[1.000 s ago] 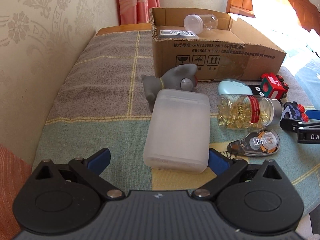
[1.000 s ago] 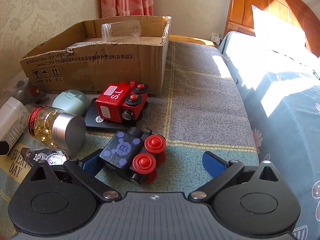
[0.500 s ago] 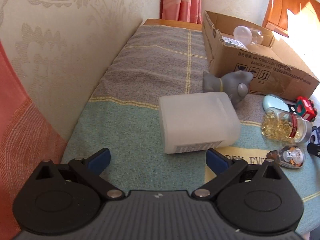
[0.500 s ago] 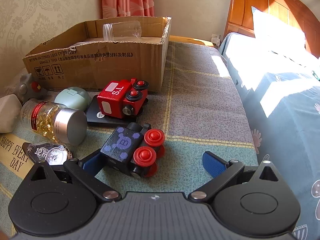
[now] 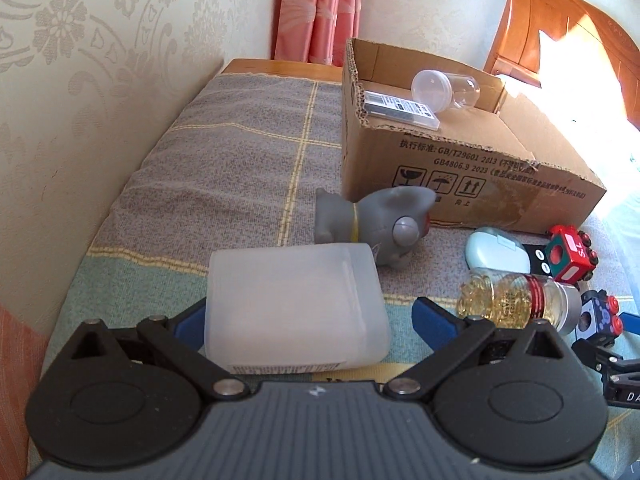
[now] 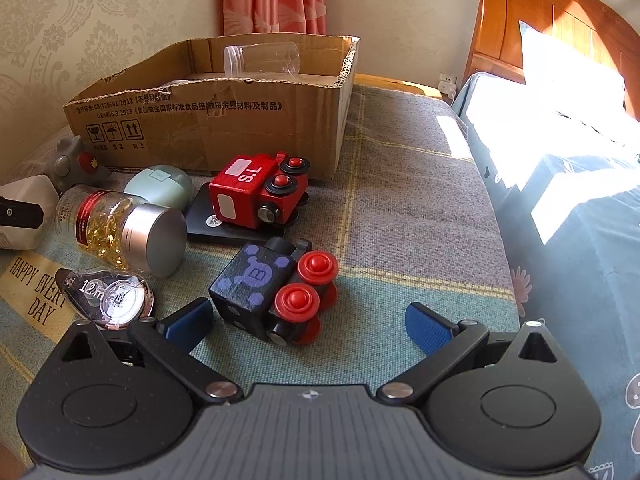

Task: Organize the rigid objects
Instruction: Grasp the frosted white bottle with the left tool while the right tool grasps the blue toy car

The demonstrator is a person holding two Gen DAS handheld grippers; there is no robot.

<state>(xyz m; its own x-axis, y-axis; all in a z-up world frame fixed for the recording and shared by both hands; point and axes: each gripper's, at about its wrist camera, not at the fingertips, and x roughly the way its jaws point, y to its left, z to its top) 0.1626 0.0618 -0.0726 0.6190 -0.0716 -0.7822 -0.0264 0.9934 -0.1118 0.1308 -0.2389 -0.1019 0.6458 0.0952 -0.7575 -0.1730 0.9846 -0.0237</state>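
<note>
Left wrist view: left gripper (image 5: 308,318) spread wide around frosted box (image 5: 294,306); grey toy (image 5: 376,222) at 1 o'clock blocks the cardboard box (image 5: 460,176); bare blanket (image 5: 224,176) at 11.

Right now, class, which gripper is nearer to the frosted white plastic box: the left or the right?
Left. The left gripper has its open fingers on either side of the frosted white box. The right gripper sits farther off, around the dark blue toy train.
</note>
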